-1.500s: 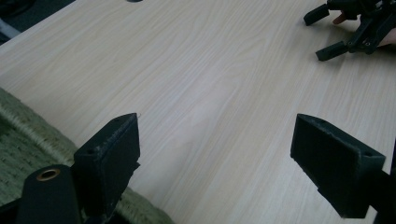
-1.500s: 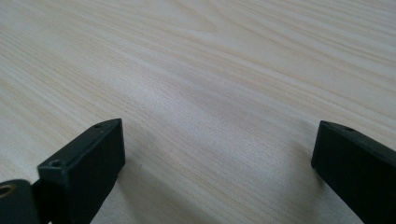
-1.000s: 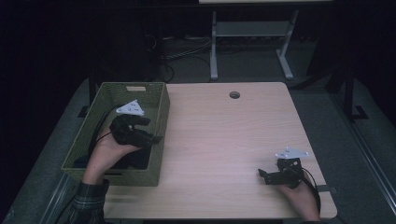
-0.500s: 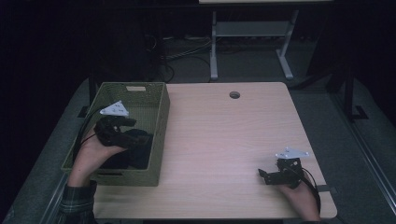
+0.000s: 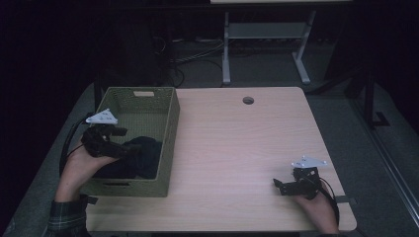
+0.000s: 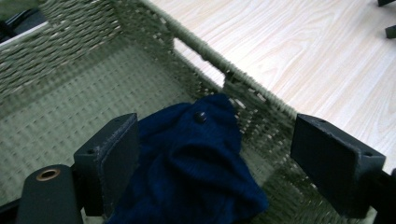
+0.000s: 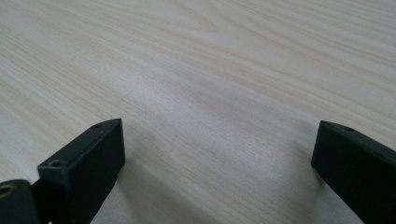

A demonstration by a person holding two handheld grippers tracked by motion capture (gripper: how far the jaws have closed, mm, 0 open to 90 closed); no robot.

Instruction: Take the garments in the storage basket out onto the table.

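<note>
- My left gripper [image 6: 215, 168] hovers over the near end of the woven olive-green basket [image 5: 168, 123] — jaws wide apart, holding nothing.
- The dark navy knitted garment [image 6: 196, 163] lies crumpled inside the basket, below and between those jaws.
- My right gripper [image 5: 282, 185] rests on the pale wooden table [image 5: 237, 143], jaws spread — empty.

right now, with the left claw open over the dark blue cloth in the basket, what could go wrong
1. The left claw stands open around the dark blue cloth, not shut on it; closing too high may pinch just a fold, which could slip out.
2. The cloth lies against the woven basket wall near its handle slot, so a jaw or the knit may snag there.
3. The basket may slide as the cloth is pulled; the right claw rests open far off on the table.
</note>
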